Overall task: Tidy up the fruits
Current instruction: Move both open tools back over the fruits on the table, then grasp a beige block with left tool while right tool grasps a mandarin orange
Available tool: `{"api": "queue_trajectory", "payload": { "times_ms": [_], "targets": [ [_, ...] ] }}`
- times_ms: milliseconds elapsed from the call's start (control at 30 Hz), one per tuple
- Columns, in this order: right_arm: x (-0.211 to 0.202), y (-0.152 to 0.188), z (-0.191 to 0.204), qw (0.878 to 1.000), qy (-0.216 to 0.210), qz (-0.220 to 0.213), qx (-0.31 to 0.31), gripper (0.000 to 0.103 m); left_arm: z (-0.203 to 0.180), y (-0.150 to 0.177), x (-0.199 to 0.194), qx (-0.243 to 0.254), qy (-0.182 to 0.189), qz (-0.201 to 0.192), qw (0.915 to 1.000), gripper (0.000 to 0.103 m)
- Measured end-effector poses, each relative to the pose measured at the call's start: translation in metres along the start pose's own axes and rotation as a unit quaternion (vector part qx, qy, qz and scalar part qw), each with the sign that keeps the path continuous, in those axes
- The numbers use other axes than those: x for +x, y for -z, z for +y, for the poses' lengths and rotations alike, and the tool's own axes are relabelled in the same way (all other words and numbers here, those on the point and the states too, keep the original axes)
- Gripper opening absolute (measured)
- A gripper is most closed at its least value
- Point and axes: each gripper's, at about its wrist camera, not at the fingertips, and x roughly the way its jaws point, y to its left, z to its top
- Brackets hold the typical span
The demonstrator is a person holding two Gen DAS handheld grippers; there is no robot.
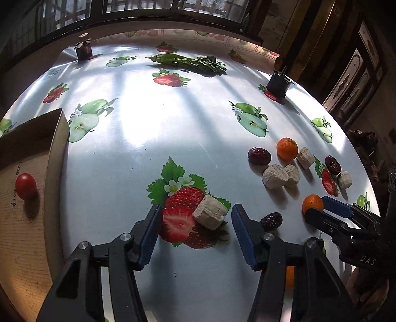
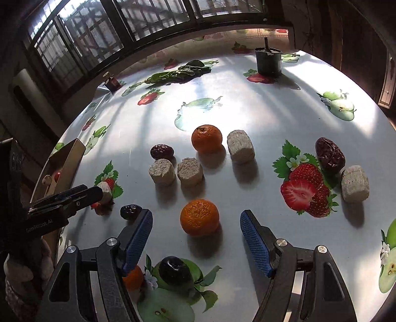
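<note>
My right gripper gaped wide, mandarin dead ahead between fingers; left gripper likewise wide around chalky cylinder.

Daylight from the far window floods the glossy tablecloth with white glare and barred shadows, objects cast near-side shadows, surroundings stay dim, and both sharp fisheye views bow strongly at the edges.
</note>
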Motion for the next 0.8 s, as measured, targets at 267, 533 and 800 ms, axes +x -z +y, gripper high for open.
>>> {"api": "queue_trajectory", "payload": {
  "times_ms": [267,533,800],
  "targets": [
    [0.009,0.002,0.013,0.999,0.038,-0.003,-0.038,0.054,-0.015,0.003,0.007,0.043,-0.021,-0.011,0.9988,0.028],
    [0.003,0.003,0.013,0.998,0.048,-0.009,-0.032,0.035,-0.01,0.011,-0.025,0.028,-0.014,-0.045,0.9985,0.028],
    [-0.014,0.005,0.033,0.997,0.05,-0.025,-0.047,0.035,-0.005,0.024,-0.066,0.024,-0.014,-0.083,0.9962,0.028]
  ]
}}
